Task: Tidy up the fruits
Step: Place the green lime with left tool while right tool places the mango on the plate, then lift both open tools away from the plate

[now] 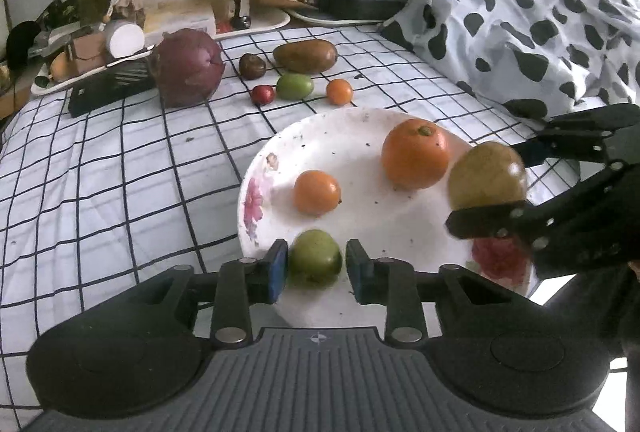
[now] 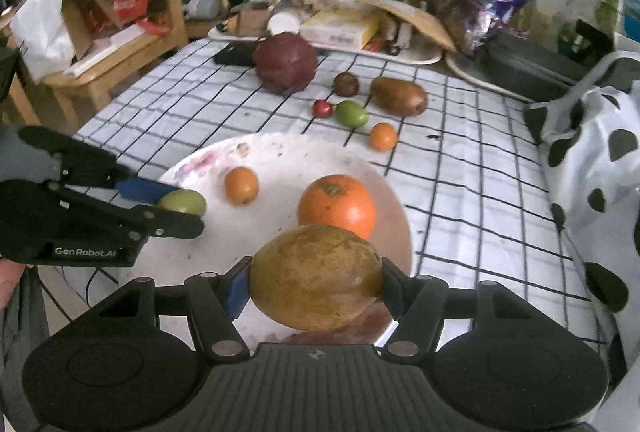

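Two grippers, "GenRobot.AI"-marked: left gripper loose around green fruit — right gripper clamps mango.

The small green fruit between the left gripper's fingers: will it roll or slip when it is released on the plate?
The green fruit looks round and smooth, so it probably rolls easily. The white plate dips slightly, which may keep it in. The left gripper shows gaps beside it.

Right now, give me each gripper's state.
Left gripper: open, pads just clear of the green fruit between them on the plate.
Right gripper: shut on the brown fruit.
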A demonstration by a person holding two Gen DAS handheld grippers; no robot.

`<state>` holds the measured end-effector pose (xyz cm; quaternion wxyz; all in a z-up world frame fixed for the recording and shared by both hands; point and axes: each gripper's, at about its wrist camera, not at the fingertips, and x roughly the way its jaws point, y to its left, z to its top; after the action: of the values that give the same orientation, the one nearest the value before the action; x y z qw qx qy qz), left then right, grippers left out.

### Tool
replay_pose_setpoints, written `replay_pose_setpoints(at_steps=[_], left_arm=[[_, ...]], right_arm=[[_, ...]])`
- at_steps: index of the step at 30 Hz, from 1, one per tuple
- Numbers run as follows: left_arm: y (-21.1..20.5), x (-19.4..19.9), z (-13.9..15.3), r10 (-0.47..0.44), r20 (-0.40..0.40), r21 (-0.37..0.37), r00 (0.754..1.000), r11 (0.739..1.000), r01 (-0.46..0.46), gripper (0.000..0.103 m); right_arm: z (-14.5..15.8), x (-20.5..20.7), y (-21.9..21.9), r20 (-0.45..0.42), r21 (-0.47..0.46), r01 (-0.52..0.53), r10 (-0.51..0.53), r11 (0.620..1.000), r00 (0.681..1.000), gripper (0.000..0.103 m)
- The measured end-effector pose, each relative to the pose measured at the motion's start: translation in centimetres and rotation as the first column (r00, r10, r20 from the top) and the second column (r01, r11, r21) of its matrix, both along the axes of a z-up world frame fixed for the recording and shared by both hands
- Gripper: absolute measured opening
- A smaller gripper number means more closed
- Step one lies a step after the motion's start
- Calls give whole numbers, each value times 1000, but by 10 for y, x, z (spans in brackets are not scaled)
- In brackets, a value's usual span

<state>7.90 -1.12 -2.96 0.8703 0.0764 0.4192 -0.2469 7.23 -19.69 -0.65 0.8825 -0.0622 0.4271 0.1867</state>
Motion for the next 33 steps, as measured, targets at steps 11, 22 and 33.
replay_pose_setpoints(at_steps=[11,22,33], left_arm=[[2,-5,10,8,51,-18,999,1000,-7,50],[12,-28,26,68,97,-45,993,997,-64,51],[17,-51,37,110,145,-52,983,993,-103,66]], right_arm=[[-14,7,14,-30,-67,-29,27,997,999,68],[12,-16,5,87,-16,15,-13,1000,996,103],[16,-40,-4,84,-51,153,-149,987,985,103]])
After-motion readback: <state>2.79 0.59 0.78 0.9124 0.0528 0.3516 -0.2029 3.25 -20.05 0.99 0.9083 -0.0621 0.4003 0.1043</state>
